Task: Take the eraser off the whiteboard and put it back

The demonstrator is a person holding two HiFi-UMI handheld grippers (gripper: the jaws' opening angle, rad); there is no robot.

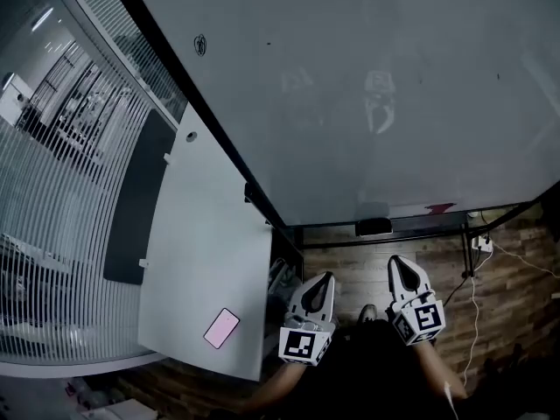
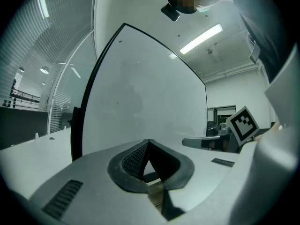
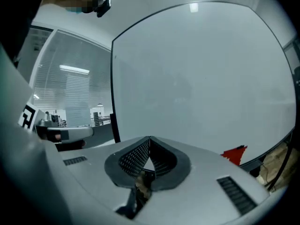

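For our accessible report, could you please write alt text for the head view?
The left gripper and right gripper, both shut and empty, point at a whiteboard with a dark eraser at its lower edge. A pink card lies on the white table at left.

White whiteboard [image 1: 367, 86], black-framed; red object [image 1: 440, 207] ahead of the right gripper [image 1: 397, 261]. Pink card [image 1: 221, 328] on white desk [image 1: 201, 234]. Brown plank-patterned floor [image 1: 512, 278].
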